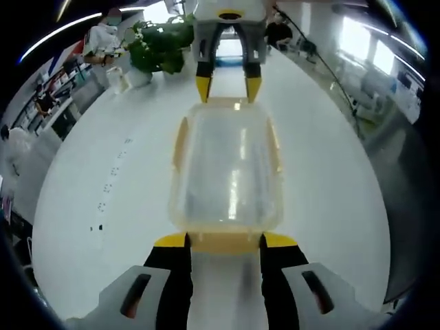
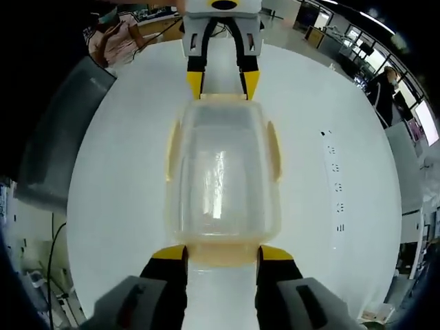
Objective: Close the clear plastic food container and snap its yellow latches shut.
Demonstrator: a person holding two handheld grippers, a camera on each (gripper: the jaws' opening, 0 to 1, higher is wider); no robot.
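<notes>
Two grippers are set at opposite ends of a clear plastic container on a white table. In the left gripper view, the container (image 1: 227,172) is seen lying lengthwise on the table (image 1: 103,172), lid on, with yellow latches (image 1: 181,141) along its sides. The left gripper (image 1: 225,240) is spread apart, its yellow tips flanking the near end latch (image 1: 225,242). The right gripper (image 1: 225,88) is met at the far end. A potted plant (image 1: 159,47) is seen beyond.

In the right gripper view, the container (image 2: 221,175) is framed likewise on the table (image 2: 117,192). The right gripper (image 2: 223,253) is parted, tips beside the near end. The left gripper (image 2: 223,84) is found opposite, jaws apart.
</notes>
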